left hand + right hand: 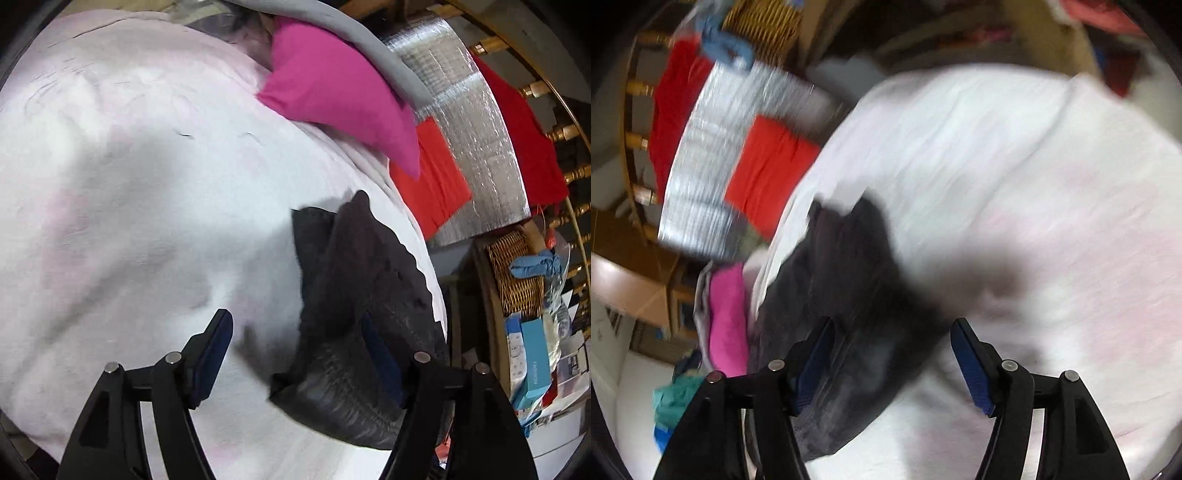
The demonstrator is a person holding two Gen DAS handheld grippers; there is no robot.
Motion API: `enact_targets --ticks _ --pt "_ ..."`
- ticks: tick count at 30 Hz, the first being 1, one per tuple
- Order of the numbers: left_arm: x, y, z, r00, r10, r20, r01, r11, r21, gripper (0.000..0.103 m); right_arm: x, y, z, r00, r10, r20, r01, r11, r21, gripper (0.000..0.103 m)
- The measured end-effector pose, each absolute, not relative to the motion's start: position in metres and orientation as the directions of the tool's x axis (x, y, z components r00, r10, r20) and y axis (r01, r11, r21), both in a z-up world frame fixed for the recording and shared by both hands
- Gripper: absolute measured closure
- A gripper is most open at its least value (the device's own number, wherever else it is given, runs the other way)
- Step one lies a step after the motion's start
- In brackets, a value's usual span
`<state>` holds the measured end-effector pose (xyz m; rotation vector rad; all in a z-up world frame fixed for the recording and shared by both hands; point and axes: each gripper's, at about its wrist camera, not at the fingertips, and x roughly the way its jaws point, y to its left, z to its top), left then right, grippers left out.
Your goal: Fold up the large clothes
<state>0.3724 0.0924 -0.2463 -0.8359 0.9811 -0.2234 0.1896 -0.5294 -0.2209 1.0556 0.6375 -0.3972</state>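
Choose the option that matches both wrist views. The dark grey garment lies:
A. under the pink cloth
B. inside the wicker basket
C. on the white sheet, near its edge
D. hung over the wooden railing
C: the dark grey garment rests bunched on the white sheet, close to the sheet's edge, apart from the pink cloth and the wicker basket.

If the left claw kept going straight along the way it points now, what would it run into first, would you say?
Most likely the dark grey garment, which lies crumpled between the open left claw and extends ahead of it on the pale sheet. Depth is hard to judge.
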Motion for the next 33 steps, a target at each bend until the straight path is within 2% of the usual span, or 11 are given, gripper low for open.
enact_targets --ticks 2,6,10,13,14,20,22,24,25,26,33 --pt "0.372 0.096 -0.251 0.548 -0.526 -0.65 -0.2 0.672 -0.713 0.029 0.186 -0.543 -0.22 0.762 -0.038 -0.647 0.595 0.437 0.675 0.028" --pt "0.377 0.089 -0.253 0.539 -0.541 -0.645 -0.187 0.67 -0.719 0.029 0.211 -0.549 -0.23 0.781 0.064 -0.621 0.544 0.419 0.727 0.028" --pt "0.381 0.071 -0.247 0.564 -0.502 -0.656 -0.139 0.725 -0.674 0.029 0.246 -0.527 -0.24 0.738 0.085 -0.669 0.556 0.486 0.675 0.029" --pt "0.38 0.059 -0.237 0.585 -0.369 -0.723 -0.124 0.839 -0.529 0.029 0.249 -0.521 -0.242 0.704 0.04 -0.709 0.591 0.519 0.617 0.062" --pt "0.38 0.055 -0.235 0.588 -0.329 -0.739 -0.114 0.871 -0.478 0.029 0.247 -0.52 -0.24 0.709 0.018 -0.705 0.594 0.523 0.611 0.066" --pt "0.384 0.031 -0.239 0.557 -0.16 -0.815 -0.08 0.966 -0.245 0.029 0.258 -0.519 -0.248 0.613 -0.048 -0.788 0.647 0.603 0.467 0.067" --pt "0.383 0.031 -0.235 0.568 -0.139 -0.811 -0.081 0.971 -0.223 0.029 0.255 -0.522 -0.236 0.629 -0.064 -0.775 0.652 0.585 0.481 0.064" --pt "0.381 0.028 -0.23 0.59 -0.083 -0.803 -0.08 0.984 -0.16 0.029 0.253 -0.524 -0.223 0.649 -0.108 -0.753 0.664 0.563 0.492 0.05" --pt "0.381 0.024 -0.227 0.603 -0.055 -0.796 -0.073 0.99 -0.124 0.029 0.254 -0.525 -0.214 0.662 -0.141 -0.736 0.667 0.559 0.492 0.033" --pt "0.38 0.022 -0.225 0.611 -0.039 -0.791 -0.066 0.993 -0.1 0.029 0.253 -0.526 -0.208 0.677 -0.164 -0.718 0.661 0.564 0.495 0.026" --pt "0.382 0.014 -0.223 0.617 0.003 -0.787 -0.049 0.998 -0.034 0.029 0.311 -0.521 -0.207 0.656 -0.097 -0.748 0.593 0.679 0.433 0.025"
